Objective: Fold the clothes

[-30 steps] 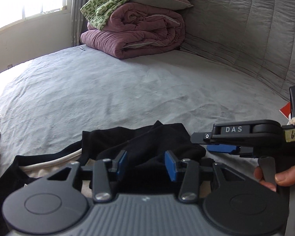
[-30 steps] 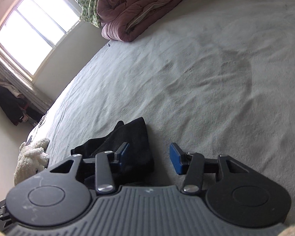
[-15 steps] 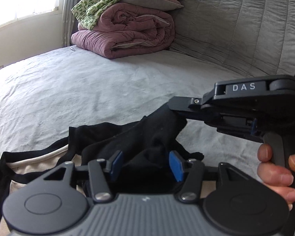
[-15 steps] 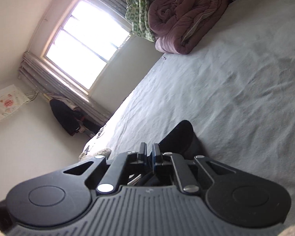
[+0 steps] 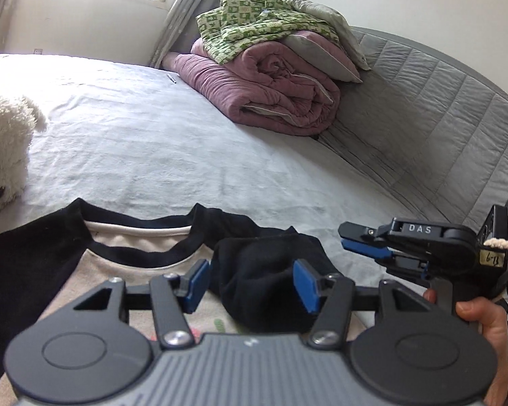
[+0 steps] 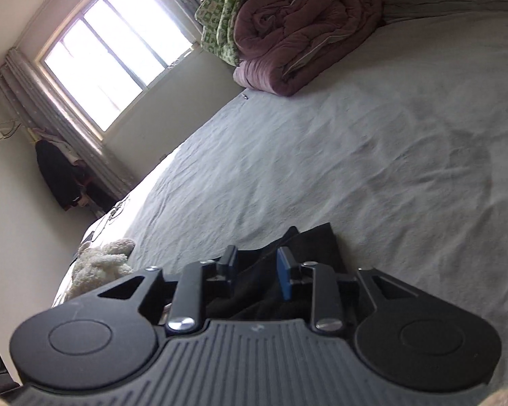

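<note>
Left gripper (image 5: 250, 282): jaws gaping, just opened, black sleeve (image 5: 267, 280) lying loose between them.
Right gripper (image 6: 257, 270): jaws parting, just reopened, black cloth beneath.
Shirt (image 5: 94, 267): lying under the left gripper on the bed (image 5: 159, 155).

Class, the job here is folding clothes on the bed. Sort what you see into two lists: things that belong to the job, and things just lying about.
Belongs to the job:
- black and cream shirt
- left tool, open
- right tool, open

Just lying about:
- rolled purple quilt
- green patterned garment
- white plush toy
- grey pillow
</note>
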